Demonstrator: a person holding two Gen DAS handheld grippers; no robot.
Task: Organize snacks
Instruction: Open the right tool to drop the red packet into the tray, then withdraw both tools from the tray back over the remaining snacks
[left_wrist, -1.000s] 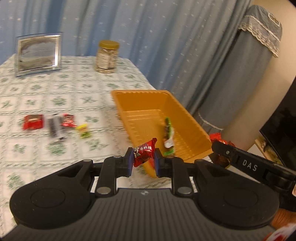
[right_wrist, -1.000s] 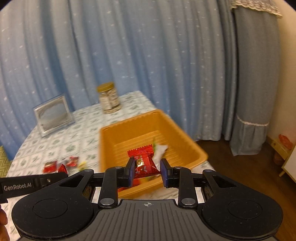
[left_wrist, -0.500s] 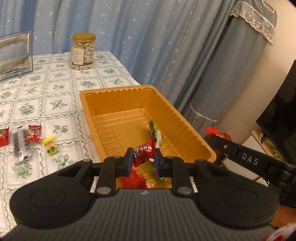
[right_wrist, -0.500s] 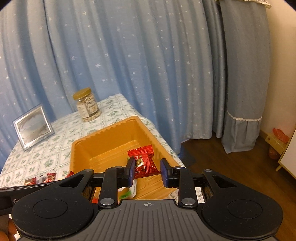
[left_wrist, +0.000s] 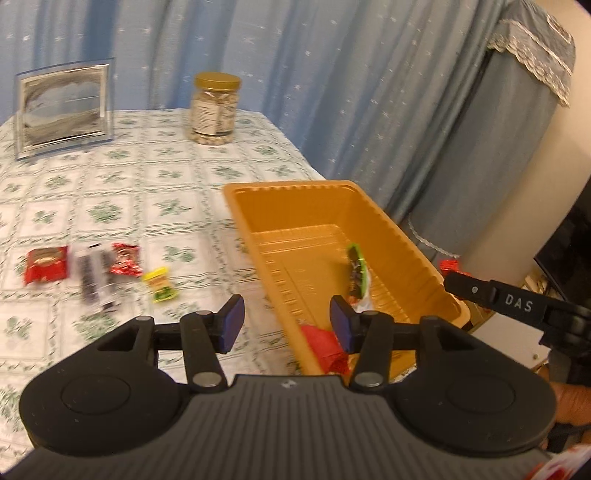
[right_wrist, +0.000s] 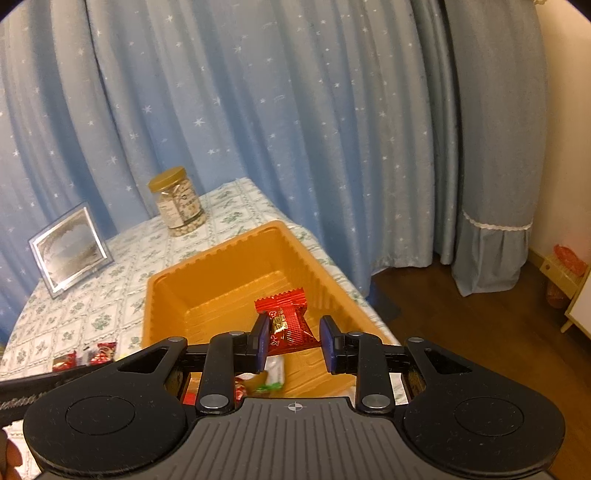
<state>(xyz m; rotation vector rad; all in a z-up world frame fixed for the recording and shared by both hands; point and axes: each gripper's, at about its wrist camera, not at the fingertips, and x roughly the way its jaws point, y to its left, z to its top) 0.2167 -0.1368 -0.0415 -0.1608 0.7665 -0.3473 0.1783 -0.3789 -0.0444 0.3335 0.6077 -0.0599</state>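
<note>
- The left gripper (left_wrist: 286, 324) stood wide apart and empty. Half a second before, it pinched a red candy; now a red packet (left_wrist: 325, 349) lay in the near end of the orange tray (left_wrist: 334, 189), so I judge that this snack was delivered.
- The right gripper (right_wrist: 294, 339) had opened a little. Its red candy (right_wrist: 287, 322) touched only the left pad, above the tray, so it seemed about to drop.
- The tray also held a green wrapper (left_wrist: 356, 271) near its right wall.
- Left of the tray, on the tablecloth (left_wrist: 110, 192), waited two red snacks (left_wrist: 47, 263), a blurred dark packet (left_wrist: 95, 278) and a yellow candy (left_wrist: 160, 285).
</note>
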